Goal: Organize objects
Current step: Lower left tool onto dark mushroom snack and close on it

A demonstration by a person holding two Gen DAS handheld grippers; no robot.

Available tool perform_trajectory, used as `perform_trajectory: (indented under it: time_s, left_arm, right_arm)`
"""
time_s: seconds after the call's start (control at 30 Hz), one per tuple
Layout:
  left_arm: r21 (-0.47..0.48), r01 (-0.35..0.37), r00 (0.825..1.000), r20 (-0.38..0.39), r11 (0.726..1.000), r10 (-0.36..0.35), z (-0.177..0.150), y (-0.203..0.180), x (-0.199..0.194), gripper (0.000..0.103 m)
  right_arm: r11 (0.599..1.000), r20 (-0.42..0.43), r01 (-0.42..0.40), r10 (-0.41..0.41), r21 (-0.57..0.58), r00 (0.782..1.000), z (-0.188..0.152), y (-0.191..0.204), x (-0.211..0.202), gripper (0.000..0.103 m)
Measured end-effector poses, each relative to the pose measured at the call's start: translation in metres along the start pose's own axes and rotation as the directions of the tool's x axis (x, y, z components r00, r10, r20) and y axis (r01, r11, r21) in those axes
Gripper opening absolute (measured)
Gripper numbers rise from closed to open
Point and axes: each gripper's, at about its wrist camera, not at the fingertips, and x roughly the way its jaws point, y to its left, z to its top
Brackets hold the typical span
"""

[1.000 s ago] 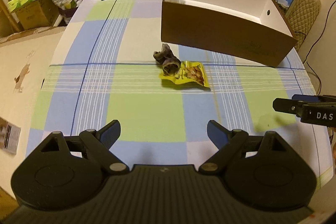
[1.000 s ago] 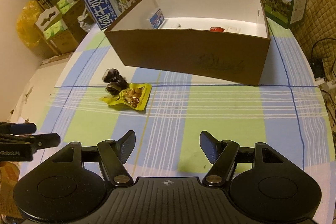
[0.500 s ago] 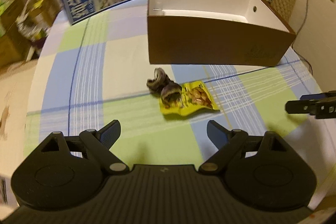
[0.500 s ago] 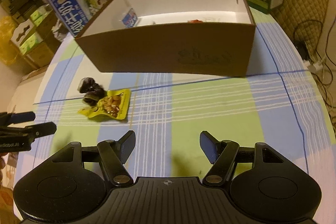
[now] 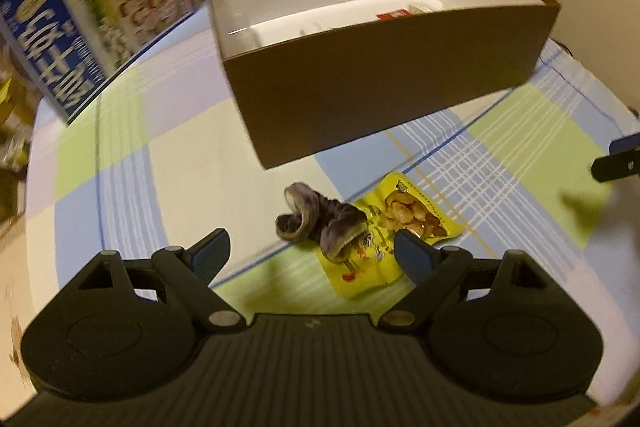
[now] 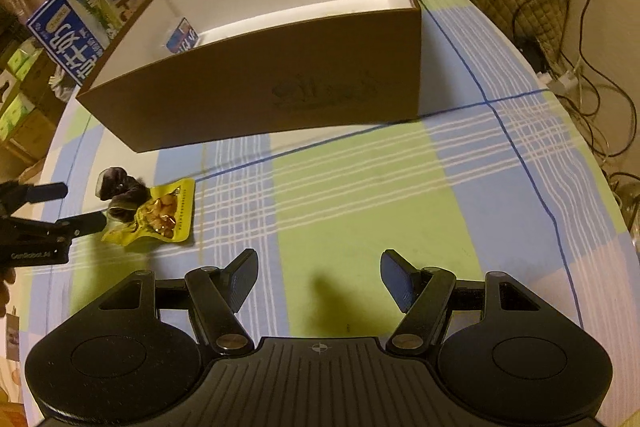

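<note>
- Reaching low over the table, the left gripper has its two fingers spread wide, and nothing is held between them.
- In the lower middle of the left view, a dark scrunchie lies just in front of those fingers. It rests partly on a yellow snack bag.
- Both things sit on the checked tablecloth, near the front wall of the brown box, which fills the upper middle of the frame.
- Inside the box, a few small things show already: a red and white packet in the left view, and a small blue packet in the right view.
- At the bottom of the right view, the right gripper is wide open too and holds nothing. It hangs over a bare green square, well apart from the bag.
- I think part of the job is done, since some things are in the box.
- Two things are left on the table, the scrunchie and the snack bag. It looks like the left gripper goes for the scrunchie first.
</note>
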Motion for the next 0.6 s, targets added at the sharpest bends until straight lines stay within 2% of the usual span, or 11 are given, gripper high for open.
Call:
perform_trajectory:
  time_s: [0.13, 0.17, 0.47, 0.57, 0.6]
  left_arm:
    - [0.076, 0.021, 1.000, -0.014, 0.997, -0.020, 0.004, 0.000, 0.016, 0.085]
    - [0.085, 0.028, 0.999, -0.023, 0.996, -0.026, 0.005, 0.002, 0.020, 0.081]
    - [0.097, 0.061, 0.997, -0.058, 0.993, -0.055, 0.008, 0.005, 0.038, 0.073]
    - [0.091, 0.077, 0.996, -0.061, 0.993, -0.072, 0.008, 0.005, 0.042, 0.066]
    - [0.085, 0.086, 0.995, -0.059, 0.993, -0.081, 0.009, 0.005, 0.042, 0.058]
  right_arm:
    - [1.000, -0.008, 0.011, -0.011, 0.014, 1.000, 0.001, 0.000, 0.003, 0.065]
    - [1.000, -0.010, 0.015, -0.015, 0.017, 1.000, 0.001, -0.001, 0.004, 0.065]
    - [0.999, -0.019, 0.031, -0.030, 0.033, 0.999, 0.004, -0.004, 0.008, 0.065]
    - [0.999, -0.022, 0.029, -0.029, 0.028, 0.999, 0.004, -0.002, 0.010, 0.065]
    - [0.999, -0.023, 0.028, -0.028, 0.025, 0.999, 0.004, -0.002, 0.010, 0.065]
